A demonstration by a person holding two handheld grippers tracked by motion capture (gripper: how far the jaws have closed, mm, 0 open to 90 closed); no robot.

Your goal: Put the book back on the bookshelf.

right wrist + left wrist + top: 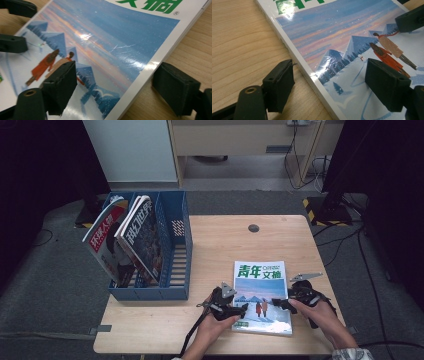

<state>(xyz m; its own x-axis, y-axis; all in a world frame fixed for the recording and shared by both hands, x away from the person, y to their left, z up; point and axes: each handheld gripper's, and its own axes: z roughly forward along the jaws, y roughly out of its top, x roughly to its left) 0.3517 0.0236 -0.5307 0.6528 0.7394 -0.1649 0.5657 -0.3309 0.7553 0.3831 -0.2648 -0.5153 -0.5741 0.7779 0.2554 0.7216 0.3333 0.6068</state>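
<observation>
Flat on the near right part of the wooden worktop lies a magazine with green characters at the top of its cover and a snowy scene with two walking figures below. Both hand-held grippers are at its lower half, one on each long side. The left hand-held gripper straddles the magazine's left edge: in the left gripper view one jaw sits on the bare wood just beside the spine and the other over the cover, with the edge between them and neither pad pressing, so it stands open. The right hand-held gripper does the same at the right edge; in the right gripper view one jaw rests over the printed figures, the other on the wood beside the edge, again open and gripping nothing. At the worktop's left edge, well apart from the magazine, a blue file rack holds two other magazines leaning upright.
</observation>
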